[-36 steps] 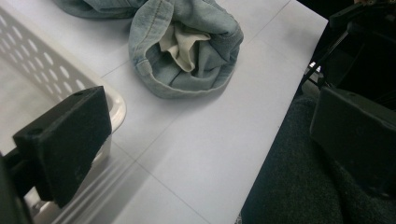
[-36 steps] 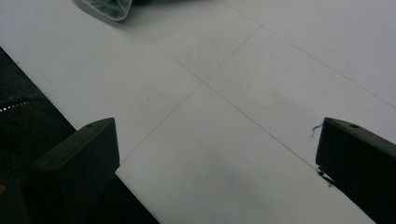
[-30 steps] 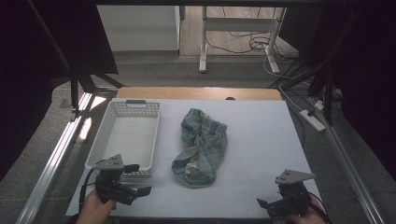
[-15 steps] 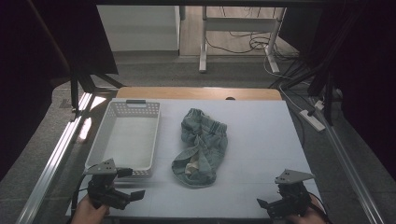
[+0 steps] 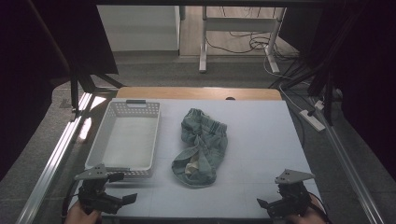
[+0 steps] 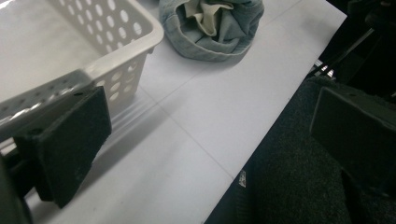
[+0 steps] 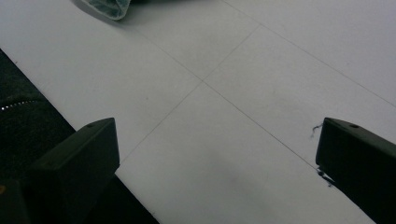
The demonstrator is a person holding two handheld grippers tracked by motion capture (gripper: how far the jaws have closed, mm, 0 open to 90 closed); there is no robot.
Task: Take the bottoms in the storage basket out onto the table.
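both tongs gape empty: left tongs (image 5: pixel 122 187) by the basket (image 5: pixel 122 142), right tongs (image 5: pixel 266 204) at the surface (image 5: pixel 261 140) edge. between them we find crumpled denim shorts (image 5: pixel 201 147), centre. likely soft, floppy, light; we'd pinch the thick waistband.

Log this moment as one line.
left gripper: open, by basket | right gripper: open, table's near edge | denim shorts: crumpled, untouched

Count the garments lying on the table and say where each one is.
1. A crumpled pair of denim shorts lies mid-table, just right of the white basket and outside it. The basket's inside looks bare; anything tucked inside the folds of the heap would be hidden.
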